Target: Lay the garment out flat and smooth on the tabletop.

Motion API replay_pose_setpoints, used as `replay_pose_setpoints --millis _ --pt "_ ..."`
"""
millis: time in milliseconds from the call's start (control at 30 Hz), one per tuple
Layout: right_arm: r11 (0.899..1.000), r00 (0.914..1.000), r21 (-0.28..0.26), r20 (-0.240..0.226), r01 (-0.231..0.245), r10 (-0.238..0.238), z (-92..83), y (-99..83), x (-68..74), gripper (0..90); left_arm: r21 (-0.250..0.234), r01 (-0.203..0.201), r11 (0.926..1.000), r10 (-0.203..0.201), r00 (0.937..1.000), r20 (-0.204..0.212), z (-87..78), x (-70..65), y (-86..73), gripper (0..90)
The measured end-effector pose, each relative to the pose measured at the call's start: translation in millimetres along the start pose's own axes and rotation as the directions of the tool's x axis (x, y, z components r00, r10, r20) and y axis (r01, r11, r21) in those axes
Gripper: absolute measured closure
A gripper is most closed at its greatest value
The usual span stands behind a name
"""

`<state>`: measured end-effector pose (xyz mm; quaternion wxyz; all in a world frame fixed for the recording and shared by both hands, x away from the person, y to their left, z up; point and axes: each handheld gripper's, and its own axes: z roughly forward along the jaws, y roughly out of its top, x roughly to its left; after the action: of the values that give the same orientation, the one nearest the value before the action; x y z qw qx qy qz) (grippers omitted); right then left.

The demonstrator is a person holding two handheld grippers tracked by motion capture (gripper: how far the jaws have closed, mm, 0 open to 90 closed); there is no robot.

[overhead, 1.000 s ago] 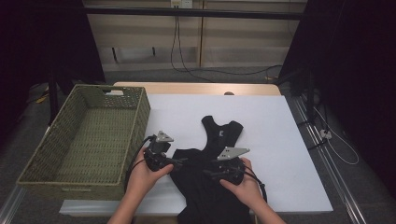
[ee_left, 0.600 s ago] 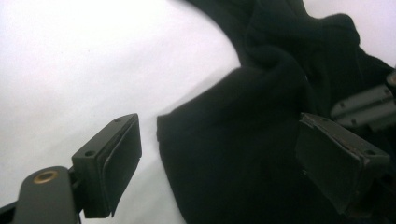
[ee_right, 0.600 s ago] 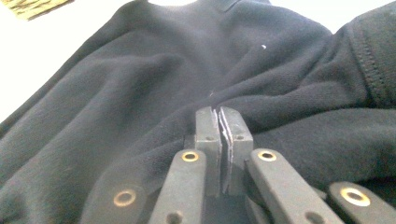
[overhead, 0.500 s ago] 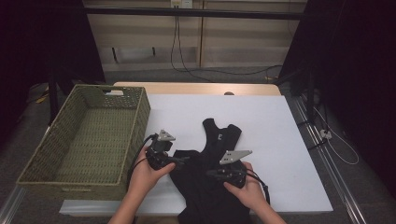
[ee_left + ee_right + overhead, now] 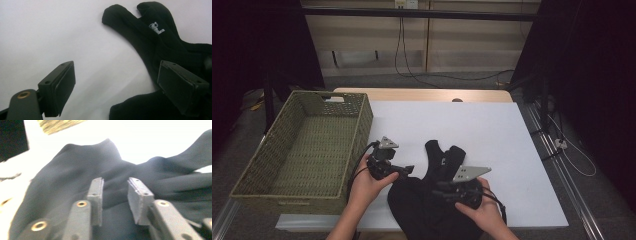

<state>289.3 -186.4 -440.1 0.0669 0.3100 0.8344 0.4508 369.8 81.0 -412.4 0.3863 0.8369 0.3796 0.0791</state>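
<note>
A black sleeveless garment (image 5: 439,162) lies crumpled on the white table top (image 5: 492,130) near the front edge, its straps pointing away from the person. My left gripper (image 5: 408,170) rests at the garment's left edge. In the left gripper view this gripper (image 5: 120,87) is wide open, one jaw over bare table and the other over the black cloth (image 5: 155,37). My right gripper (image 5: 438,190) hovers over the garment's middle. Its jaws (image 5: 116,182) have just been opening and stand apart above the cloth (image 5: 75,170), with no fold pinched between them.
A woven green basket (image 5: 364,122) stands at the table's left, close to the left hand. Cables hang at the back and along the right side. The white surface stretches behind and to the right of the garment.
My right gripper has shifted slightly right and toward the person. The garment's strap end has drawn back toward the front edge. The left gripper has stayed put.
</note>
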Motion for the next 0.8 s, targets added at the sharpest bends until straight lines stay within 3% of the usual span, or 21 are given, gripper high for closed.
replay_pose_setpoints --millis 33,67,167,200,267,300,333,400,500,633,667,700,767,800 --pt "1.0 1.0 0.0 0.0 0.0 0.0 0.0 0.0 0.0 62.3 0.001 -0.002 1.0 0.002 1.0 0.002 1.0 0.1 -0.4 14.9" --pt "1.0 0.996 0.002 0.089 0.004 -0.004 0.7 2.1 -10.1 55.6 0.008 -0.005 1.0 0.005 1.0 -0.003 1.8 0.0 -0.8 14.9" --pt "0.999 0.9937 0.038 0.112 -0.011 0.007 9.0 -0.1 -19.6 51.7 0.017 -0.007 0.9998 0.007 1.0 -0.002 5.0 0.6 -2.0 14.8" --pt "0.998 0.9951 0.063 0.097 -0.03 0.024 19.8 -6.5 -25.6 52.0 0.023 -0.006 0.9997 0.006 1.0 0.002 4.9 1.0 -2.1 14.8" --pt "0.998 0.9955 0.048 0.086 -0.042 0.038 21.4 -7.5 -27.0 55.2 0.021 -0.002 0.9998 0.002 1.0 0.001 4.5 1.7 -2.1 14.8" --pt "0.997 0.9968 0.055 0.068 -0.047 0.043 20.5 -6.6 -27.0 67.2 0.015 -0.003 0.9999 0.003 1.0 -0.003 4.2 2.2 -2.0 14.8" --pt "0.995 0.9985 0.079 0.018 -0.053 0.052 18.5 -4.6 -26.5 77.6 0.011 0.004 0.9999 -0.004 1.0 -0.004 4.0 2.4 -2.2 14.8" --pt "0.994 0.9981 0.088 -0.006 -0.06 0.061 17.2 -5.3 -24.9 80.5 0.013 0.003 0.9999 -0.003 1.0 -0.003 3.9 2.5 -2.1 14.8" --pt "0.993 0.9969 0.101 -0.033 -0.068 0.071 14.9 -6.7 -21.5 80.9 0.018 0.001 0.9998 -0.001 1.0 -0.004 3.3 2.1 -1.6 14.8" --pt "0.991 0.9934 0.127 -0.098 -0.047 0.059 8.5 -12.9 -3.9 80.8 0.021 -0.006 0.9998 0.006 1.0 0.002 4.2 0.7 1.0 14.7" --pt "0.989 0.9888 0.143 -0.139 -0.032 0.052 5.7 -15.7 4.9 80.6 0.02 -0.008 0.9998 0.008 1.0 0.001 6.0 -0.5 1.7 14.6" --pt "0.989 0.9888 0.143 -0.139 -0.032 0.052 5.7 -15.7 4.9 80.6 0.02 -0.011 0.9997 0.011 0.9999 0.004 7.6 -1.5 2.7 14.6" --pt "0.989 0.987 0.146 -0.155 -0.02 0.042 3.7 -18.0 11.4 78.8 0.028 -0.017 0.9994 0.017 0.9998 0.012 11.7 -3.3 5.0 14.6" --pt "0.99 0.9862 0.137 -0.158 -0.027 0.049 2.2 -19.5 11.8 71.6 0.033 -0.023 0.9992 0.022 0.9995 0.023 16.7 -5.1 7.3 14.6"
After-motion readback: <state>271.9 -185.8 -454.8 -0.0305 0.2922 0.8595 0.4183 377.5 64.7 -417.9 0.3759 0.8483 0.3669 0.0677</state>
